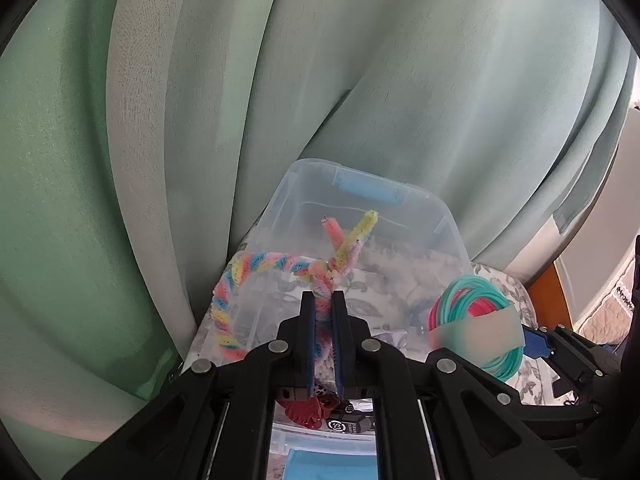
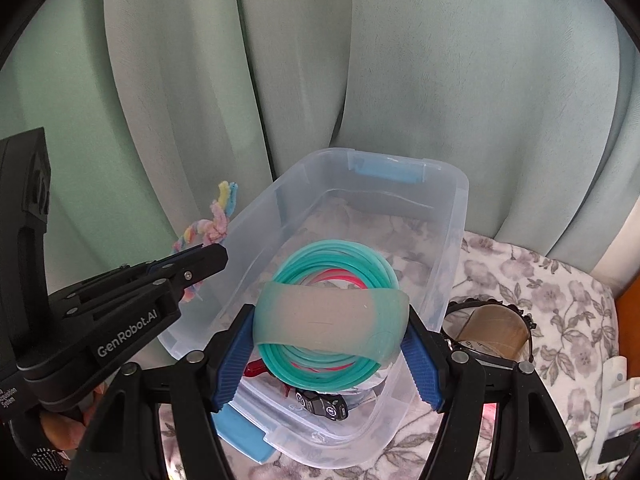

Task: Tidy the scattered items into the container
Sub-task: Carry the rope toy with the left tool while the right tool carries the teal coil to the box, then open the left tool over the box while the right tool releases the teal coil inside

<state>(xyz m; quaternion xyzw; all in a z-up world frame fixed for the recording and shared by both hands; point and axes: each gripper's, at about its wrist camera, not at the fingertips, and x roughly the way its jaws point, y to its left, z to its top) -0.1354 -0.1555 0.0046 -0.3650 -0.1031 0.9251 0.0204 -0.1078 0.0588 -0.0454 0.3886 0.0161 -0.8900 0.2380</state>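
Green curtain [image 2: 280, 80] fills the far side; under it a floral-print cloth [image 2: 540, 280] covers the surface we work on. Whether that is a bed or a desk we cannot tell.

One clear plastic container [image 2: 456, 208], lid off, its long axis running from near to far. One blue latch shows at its far end, another at its near end. On its floor at the near end lie a few small things: one black item with round markings [image 2: 320, 402], something red, partly hidden.

Our right gripper [image 2: 328, 356] is spread wide around one pale band wrapped about a coil of teal and pink cord [image 2: 332, 312], both blue pads touching the band's ends. The bundle hangs directly above the container's near half, so the drop looks straight down; releasing should land it inside.

Our left gripper [image 1: 323, 336] is pressed together, pinching one twisted pastel pipe-cleaner loop [image 1: 256, 264]. From the right wrist view, that loop sits just outside the container's left wall, so it needs to travel right, over the rim, first. The right hand is nearer done.

Beside the container, right: one cardboard roll [image 2: 492, 334] with a dark beaded ring around it, not yet tidied.
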